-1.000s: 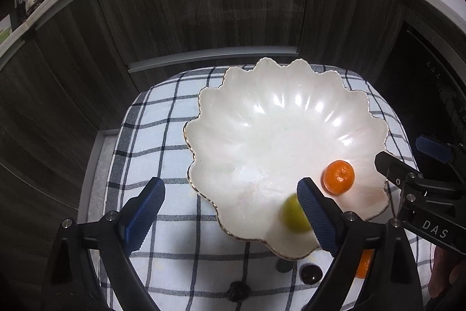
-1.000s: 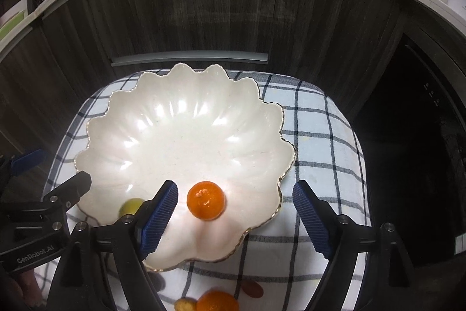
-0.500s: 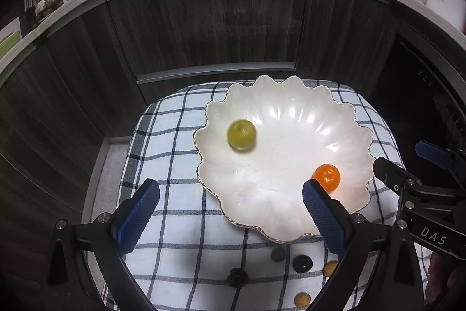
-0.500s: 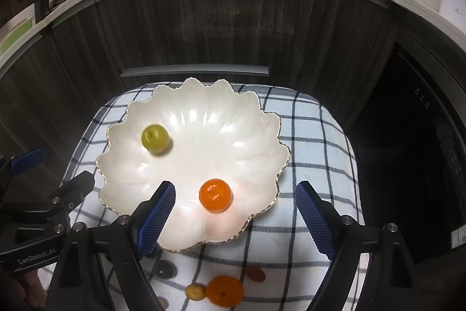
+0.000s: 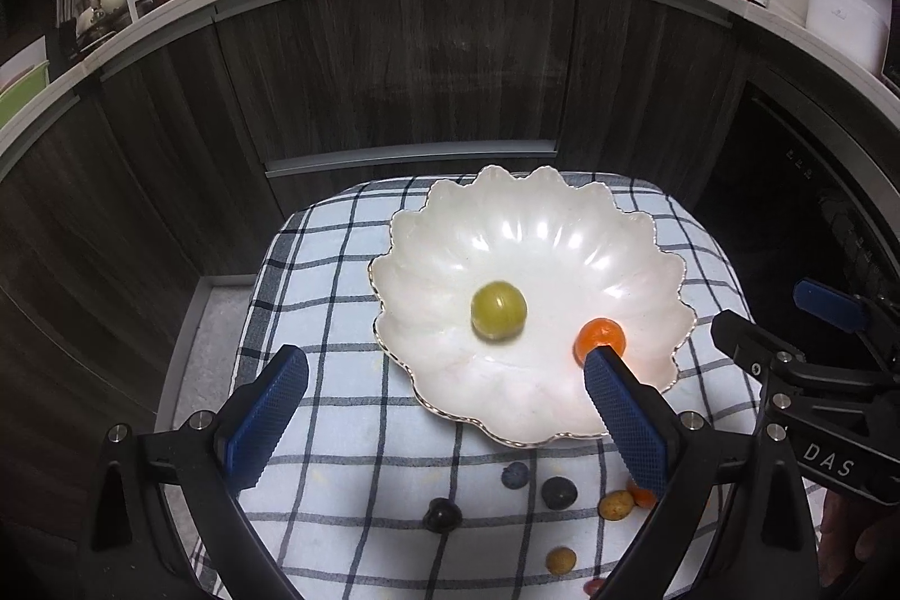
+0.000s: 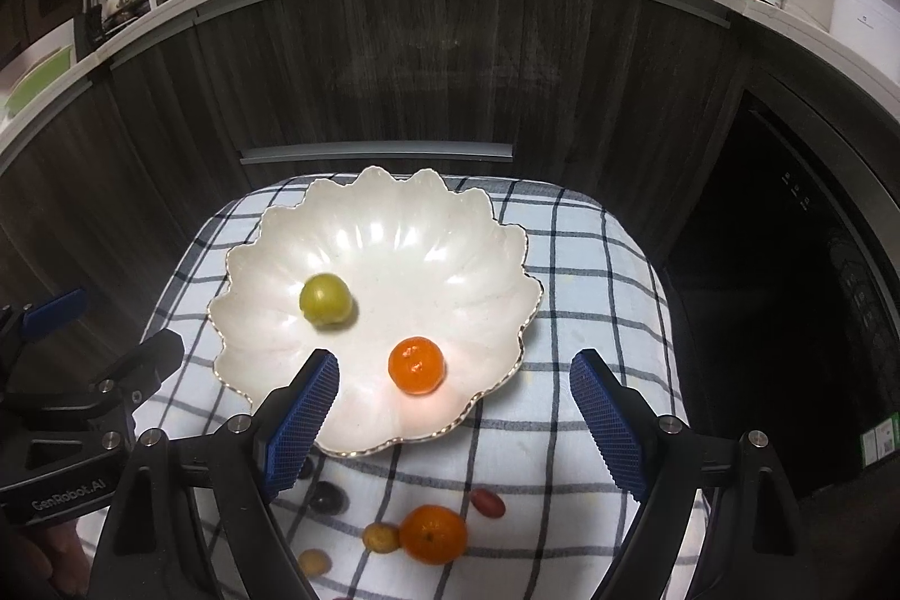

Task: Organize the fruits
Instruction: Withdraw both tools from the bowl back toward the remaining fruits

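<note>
Two fruits are sitting in the bowl [image 6: 270,262]: a grape [image 6: 325,298] at nine o'clock, an orange [image 6: 416,366] at five. Both grippers, left [image 5: 444,409] and right [image 6: 455,409], are hovering spread, gripping nothing.

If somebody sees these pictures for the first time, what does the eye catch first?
Probably the white scalloped ceramic bowl on the checked cloth, with a round green fruit and a small orange mandarin inside. Then the loose fruits on the cloth in front of it, especially the larger orange mandarin.
</note>
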Demonstrator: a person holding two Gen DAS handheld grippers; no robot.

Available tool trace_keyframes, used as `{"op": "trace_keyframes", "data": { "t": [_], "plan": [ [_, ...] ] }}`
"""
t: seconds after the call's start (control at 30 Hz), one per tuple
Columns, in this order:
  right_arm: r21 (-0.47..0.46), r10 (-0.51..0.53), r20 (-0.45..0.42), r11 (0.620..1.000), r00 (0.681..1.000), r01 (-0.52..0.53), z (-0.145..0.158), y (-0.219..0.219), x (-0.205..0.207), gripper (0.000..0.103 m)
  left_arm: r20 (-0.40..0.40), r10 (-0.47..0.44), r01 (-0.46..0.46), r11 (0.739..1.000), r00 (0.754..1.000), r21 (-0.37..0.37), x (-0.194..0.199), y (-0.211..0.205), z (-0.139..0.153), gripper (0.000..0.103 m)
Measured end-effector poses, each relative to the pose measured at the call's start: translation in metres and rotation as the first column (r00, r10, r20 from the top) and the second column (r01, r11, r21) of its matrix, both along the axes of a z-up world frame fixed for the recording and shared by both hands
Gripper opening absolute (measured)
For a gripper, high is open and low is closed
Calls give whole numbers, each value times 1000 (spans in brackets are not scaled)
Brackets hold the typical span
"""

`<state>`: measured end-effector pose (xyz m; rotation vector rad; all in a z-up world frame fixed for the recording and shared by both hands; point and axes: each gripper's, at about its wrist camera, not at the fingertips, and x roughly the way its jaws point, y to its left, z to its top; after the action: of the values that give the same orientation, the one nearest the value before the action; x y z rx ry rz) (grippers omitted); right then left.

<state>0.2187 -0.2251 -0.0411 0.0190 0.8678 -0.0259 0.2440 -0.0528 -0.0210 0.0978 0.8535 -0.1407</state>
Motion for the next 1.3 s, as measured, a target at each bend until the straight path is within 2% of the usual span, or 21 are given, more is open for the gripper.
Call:
{"op": "trace_keyframes", "data": {
  "t": [0.53, 1.3],
  "plan": [
    [-6, 17, 27, 1000, 1000, -17, 5, -5, -30, 85, 10, -30, 30, 999, 1000, -13, -32, -11, 2, 100],
    [-23, 32, -28, 999, 999, -32, -28, -9, -54, 85, -50, -69, 69, 998, 996, 3, -60, -25, -41, 99]
  ]
}}
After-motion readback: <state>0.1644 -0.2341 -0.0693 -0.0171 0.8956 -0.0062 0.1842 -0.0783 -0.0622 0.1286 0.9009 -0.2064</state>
